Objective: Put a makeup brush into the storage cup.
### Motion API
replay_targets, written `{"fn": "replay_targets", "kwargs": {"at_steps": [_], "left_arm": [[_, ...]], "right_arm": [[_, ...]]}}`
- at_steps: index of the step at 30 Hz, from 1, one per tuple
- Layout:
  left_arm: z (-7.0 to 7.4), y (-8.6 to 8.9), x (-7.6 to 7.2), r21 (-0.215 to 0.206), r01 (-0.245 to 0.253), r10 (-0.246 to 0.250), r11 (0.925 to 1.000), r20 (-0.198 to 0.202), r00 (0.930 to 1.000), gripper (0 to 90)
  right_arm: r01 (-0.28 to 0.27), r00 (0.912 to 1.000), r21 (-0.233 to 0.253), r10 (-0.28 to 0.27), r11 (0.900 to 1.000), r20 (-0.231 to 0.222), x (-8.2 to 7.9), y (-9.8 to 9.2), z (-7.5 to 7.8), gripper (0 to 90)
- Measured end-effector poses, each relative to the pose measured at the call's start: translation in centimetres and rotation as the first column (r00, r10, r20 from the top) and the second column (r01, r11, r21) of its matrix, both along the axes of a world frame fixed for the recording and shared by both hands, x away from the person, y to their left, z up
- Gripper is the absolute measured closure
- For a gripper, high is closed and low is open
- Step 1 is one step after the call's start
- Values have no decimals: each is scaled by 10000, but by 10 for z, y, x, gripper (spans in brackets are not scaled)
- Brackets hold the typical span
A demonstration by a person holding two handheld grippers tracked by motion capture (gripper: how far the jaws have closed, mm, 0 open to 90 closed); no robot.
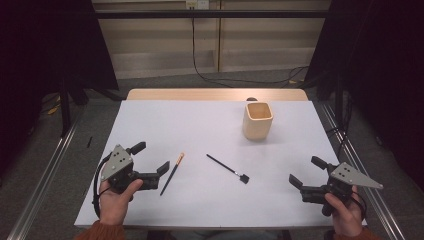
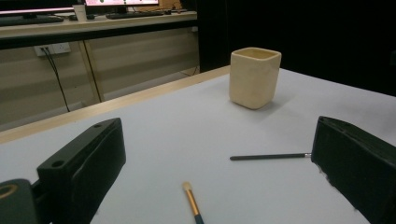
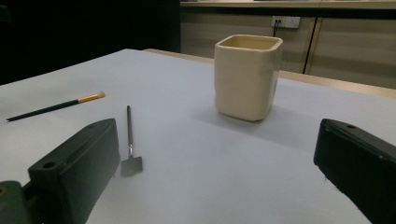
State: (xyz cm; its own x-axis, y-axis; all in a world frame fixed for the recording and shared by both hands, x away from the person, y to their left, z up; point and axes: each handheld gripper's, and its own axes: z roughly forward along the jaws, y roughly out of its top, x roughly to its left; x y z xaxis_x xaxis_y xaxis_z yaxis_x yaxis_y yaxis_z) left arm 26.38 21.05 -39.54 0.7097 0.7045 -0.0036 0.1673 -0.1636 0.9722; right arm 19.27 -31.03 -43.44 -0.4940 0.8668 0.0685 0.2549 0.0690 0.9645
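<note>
Left gripper: jaws wide apart, nothing between them, just beside the gold-banded brush lying flat on the white table.
Right gripper: jaws wide apart, holding nothing, near the table's right edge.
Black flat-tipped brush: lying mid-table.
Cream cup: upright, farther back.
No readable writing.

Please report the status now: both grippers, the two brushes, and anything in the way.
Left gripper open, empty. Right gripper open, empty. Gold-ferrule brush and black brush flat on table, untouched. Cup stands apart.
</note>
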Motion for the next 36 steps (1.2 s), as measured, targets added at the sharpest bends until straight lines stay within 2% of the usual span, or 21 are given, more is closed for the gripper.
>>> {"fn": "replay_targets", "kwargs": {"at_steps": [12,18,25,26,28,36], "left_arm": [[10,-12,18,115,256,-257,9996,45,9997,29],[12,-18,26,469,333,-329,9983,-86,9994,32],[10,-21,37,441,403,-386,9982,-381,9985,32],[10,-21,39,585,389,-367,9975,-382,9986,32],[11,-24,43,577,454,-424,9973,-531,9977,32],[16,-27,55,1286,548,-413,9902,-1055,9936,34]], "right_arm": [[-60,10000,-24,60,10000,54,0,0,0,0],[-50,10000,8,50,10000,41,0,0,0,0],[-35,10000,-20,35,10000,35,0,0,0,0],[-53,10000,-24,53,10000,34,0,0,0,0],[-48,10000,-28,48,10000,28,0,0,0,0],[-49,10000,-28,49,10000,24,-1,0,0,0]]}}
